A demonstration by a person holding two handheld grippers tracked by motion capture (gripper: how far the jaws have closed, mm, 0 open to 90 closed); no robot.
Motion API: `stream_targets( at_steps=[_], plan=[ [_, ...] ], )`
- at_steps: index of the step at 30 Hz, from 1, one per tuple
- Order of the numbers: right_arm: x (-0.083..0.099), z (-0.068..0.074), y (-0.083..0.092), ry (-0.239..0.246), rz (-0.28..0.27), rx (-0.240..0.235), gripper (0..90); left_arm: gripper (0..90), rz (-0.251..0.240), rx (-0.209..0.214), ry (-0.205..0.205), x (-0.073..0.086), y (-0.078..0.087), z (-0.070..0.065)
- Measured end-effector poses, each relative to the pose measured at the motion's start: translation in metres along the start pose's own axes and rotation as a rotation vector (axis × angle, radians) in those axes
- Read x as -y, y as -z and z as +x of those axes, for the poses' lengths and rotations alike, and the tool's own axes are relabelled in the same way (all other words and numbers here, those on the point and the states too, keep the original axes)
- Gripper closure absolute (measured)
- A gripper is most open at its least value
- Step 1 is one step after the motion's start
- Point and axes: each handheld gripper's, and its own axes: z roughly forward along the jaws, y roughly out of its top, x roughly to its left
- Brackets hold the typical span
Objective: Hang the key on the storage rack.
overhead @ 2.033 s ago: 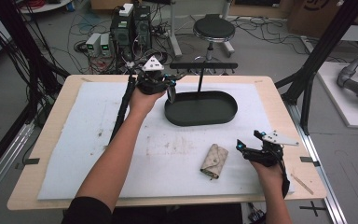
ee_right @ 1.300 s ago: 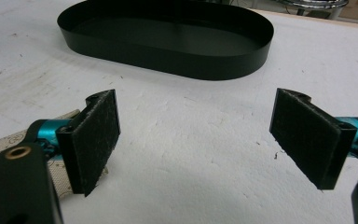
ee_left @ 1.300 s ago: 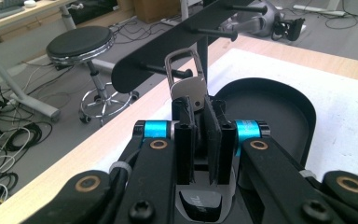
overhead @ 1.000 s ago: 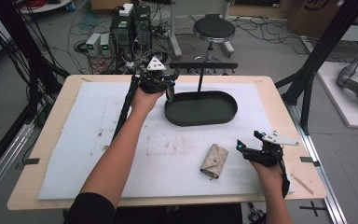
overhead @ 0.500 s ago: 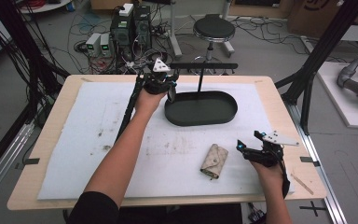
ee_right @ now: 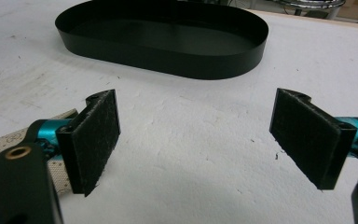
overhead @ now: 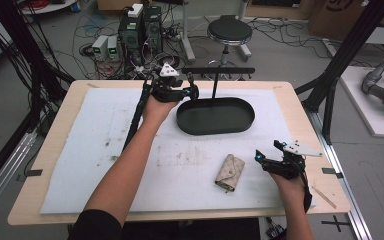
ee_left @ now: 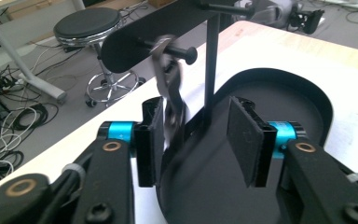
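Black and oval, the tray (overhead: 215, 116) lies bare beneath its stand, where a blurred chain (ee_left: 170, 100) hangs from a peg between the left gripper's (ee_left: 200, 135) just-opened jaws; the right gripper (ee_right: 196, 140) gapes unladen.

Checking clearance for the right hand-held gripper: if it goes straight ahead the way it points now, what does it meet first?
Judging by the right gripper view, the right hand-held gripper has open jaws over bare white mat; straight on, it would probably meet the near wall of the black oval tray first. Depth is unclear.
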Motion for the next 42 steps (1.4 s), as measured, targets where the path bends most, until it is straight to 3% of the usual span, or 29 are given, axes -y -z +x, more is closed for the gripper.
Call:
stream_targets(
  at_steps=[3,9,15,21,25,31,42],
  plan=[
    [0.000,0.001,0.000,0.005,-0.001,-0.002,16.4,46.1,-0.004,0.017,0.016,0.008,0.010,0.003],
    [0.000,0.003,-0.001,0.007,0.007,-0.005,16.4,36.6,-0.012,0.009,0.046,0.031,0.045,0.015],
    [-0.001,0.004,-0.001,0.012,0.007,-0.002,16.4,32.1,-0.039,-0.001,0.083,0.052,0.079,0.022],
    [0.000,0.005,-0.002,0.017,0.019,-0.007,16.4,29.0,-0.059,0.007,0.089,0.081,0.109,0.022],
    [0.000,0.005,-0.001,0.010,0.021,-0.005,16.4,29.0,-0.042,0.023,0.096,0.104,0.121,0.024],
    [0.000,0.006,-0.003,0.019,0.023,-0.008,16.4,28.1,-0.036,-0.005,0.106,0.136,0.139,0.024],
    [0.001,0.007,-0.004,0.021,0.033,-0.008,16.4,26.3,-0.031,0.009,0.110,0.168,0.151,0.022]
  ],
)
